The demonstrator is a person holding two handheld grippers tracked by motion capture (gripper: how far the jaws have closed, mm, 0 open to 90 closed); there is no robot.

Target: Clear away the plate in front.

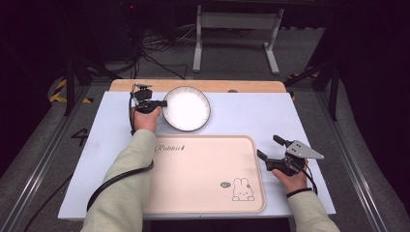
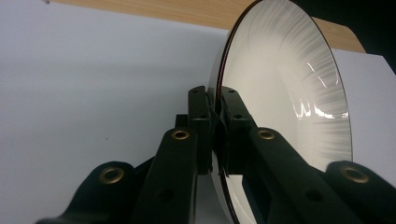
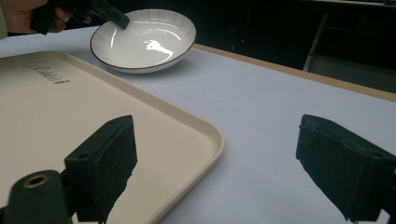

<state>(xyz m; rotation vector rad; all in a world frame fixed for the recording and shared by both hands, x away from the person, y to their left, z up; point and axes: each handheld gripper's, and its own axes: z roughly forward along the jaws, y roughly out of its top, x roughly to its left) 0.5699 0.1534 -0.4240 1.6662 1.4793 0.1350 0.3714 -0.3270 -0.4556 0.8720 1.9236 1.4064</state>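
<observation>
A white ribbed plate (image 1: 186,108) with a dark rim sits at the back of the pale blue table. My left gripper (image 1: 163,103) is shut on the plate's left rim; in the left gripper view the jaws pinch the plate (image 2: 285,88) edge at my left gripper (image 2: 215,126). A beige tray (image 1: 203,193) with a rabbit drawing lies in front. My right gripper (image 1: 270,146) stands open over the table just off the tray's right edge, nothing between its jaws. In the right gripper view my right gripper (image 3: 215,154) frames the tray (image 3: 74,98) corner, with the plate (image 3: 144,39) far off.
A wooden strip (image 1: 203,86) runs along the table's far edge. Bare table (image 1: 261,116) lies to the right of the plate and behind the tray. A metal frame (image 1: 237,34) and cables stand on the floor beyond.
</observation>
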